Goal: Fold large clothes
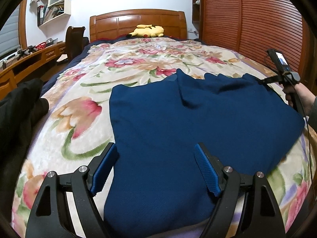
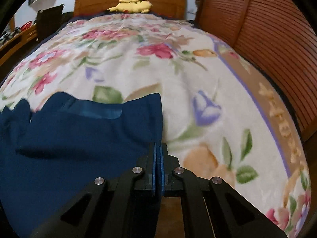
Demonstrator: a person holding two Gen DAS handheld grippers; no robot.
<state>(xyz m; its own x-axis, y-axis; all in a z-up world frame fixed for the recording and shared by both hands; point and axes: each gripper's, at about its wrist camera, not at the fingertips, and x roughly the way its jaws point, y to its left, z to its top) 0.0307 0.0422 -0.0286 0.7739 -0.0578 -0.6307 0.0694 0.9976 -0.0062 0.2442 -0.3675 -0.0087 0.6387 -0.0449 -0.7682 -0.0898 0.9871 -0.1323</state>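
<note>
dark blue knit garment (image 1: 198, 123) lies flat on our floral fleece blanket (image 1: 79, 103). our left gripper (image 1: 156, 170) tilts down above its near edge, jaws wide, holding nothing; our right gripper (image 2: 158, 158), tilted down, is clamped together at its right edge.

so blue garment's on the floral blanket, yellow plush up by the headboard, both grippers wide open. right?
Not quite. The right gripper is shut, its blue pads together at the edge of the blue garment, as the right wrist view shows. Only the left gripper is wide open. The floral blanket and the yellow plush by the headboard are as you say.
</note>
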